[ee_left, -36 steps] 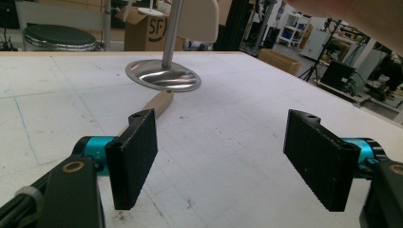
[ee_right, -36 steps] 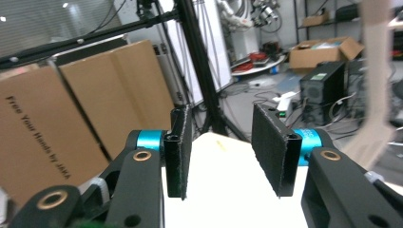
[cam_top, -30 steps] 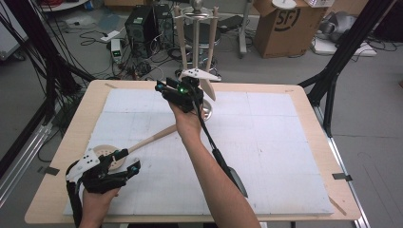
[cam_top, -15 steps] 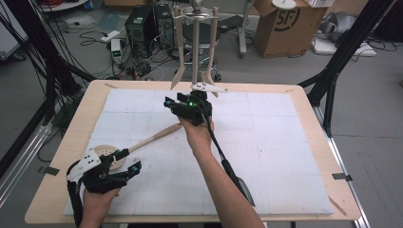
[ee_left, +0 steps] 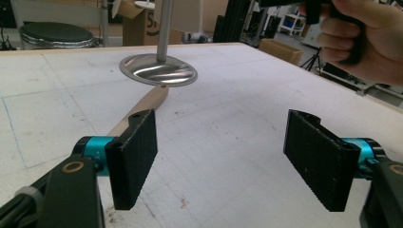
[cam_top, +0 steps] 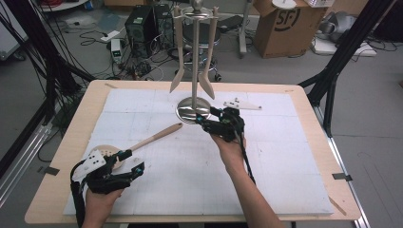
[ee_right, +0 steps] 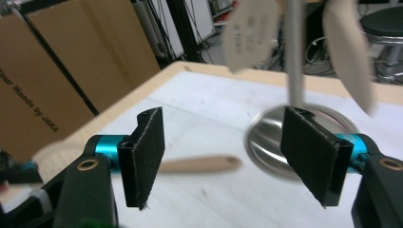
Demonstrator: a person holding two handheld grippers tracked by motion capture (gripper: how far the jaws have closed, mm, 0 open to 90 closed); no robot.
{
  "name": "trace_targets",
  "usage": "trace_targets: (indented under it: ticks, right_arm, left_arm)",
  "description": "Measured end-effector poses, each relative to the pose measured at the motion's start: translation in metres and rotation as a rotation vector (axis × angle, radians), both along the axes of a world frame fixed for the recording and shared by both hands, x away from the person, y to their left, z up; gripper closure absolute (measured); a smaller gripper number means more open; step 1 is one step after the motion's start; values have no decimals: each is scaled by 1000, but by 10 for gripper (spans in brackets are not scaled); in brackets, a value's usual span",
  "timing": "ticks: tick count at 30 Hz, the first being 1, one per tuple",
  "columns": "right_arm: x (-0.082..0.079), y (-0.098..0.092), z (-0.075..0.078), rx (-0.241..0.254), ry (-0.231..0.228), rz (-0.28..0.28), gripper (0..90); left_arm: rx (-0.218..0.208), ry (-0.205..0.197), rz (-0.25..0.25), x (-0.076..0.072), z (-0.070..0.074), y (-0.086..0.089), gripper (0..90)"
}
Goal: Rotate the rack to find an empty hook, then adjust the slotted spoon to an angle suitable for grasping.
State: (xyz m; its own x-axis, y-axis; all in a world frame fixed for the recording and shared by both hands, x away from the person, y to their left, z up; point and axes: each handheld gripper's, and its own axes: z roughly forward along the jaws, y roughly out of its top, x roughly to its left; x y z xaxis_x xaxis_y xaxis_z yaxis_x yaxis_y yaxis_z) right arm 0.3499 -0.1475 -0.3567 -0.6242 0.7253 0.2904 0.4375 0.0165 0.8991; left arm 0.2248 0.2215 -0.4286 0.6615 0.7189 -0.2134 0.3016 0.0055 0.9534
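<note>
A wooden spoon [cam_top: 142, 141] lies flat on the white mat [cam_top: 285, 156], its handle tip just short of the steel utensil stand [cam_top: 193, 108]. The right gripper [cam_top: 207, 120], jaws just opened wide with nothing between them, hovers beside the stand's base. The left gripper [cam_top: 129, 163], also open and empty, rests by the spoon's bowl.

stand [cam_top: 194, 108] on mat [cam_top: 285, 156], far-centre | two utensils [cam_top: 207, 80] hang from its arms | wooden spoon [cam_top: 154, 137] lies left-front of stand, bowl end by left gripper [cam_top: 135, 167] | right gripper [cam_top: 209, 122] just beside stand base
</note>
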Motion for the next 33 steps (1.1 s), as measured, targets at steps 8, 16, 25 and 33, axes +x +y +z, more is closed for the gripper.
trace_targets:
  ticks: [8,16,25,33]
  right_arm:
    - [-32,-59,-18,-20,-10,-57,298]
    - [-53,-105,-32,-2,6,-118,290]
    - [-81,-136,-39,-44,-2,-136,277]
    - [-96,-158,-45,-19,-18,-177,276]
  left_arm:
    - [7,0,-10,1,0,-6,276]
    - [12,7,-11,2,0,-8,276]
    - [27,24,-31,8,-2,-15,267]
    - [17,42,-31,18,4,-16,263]
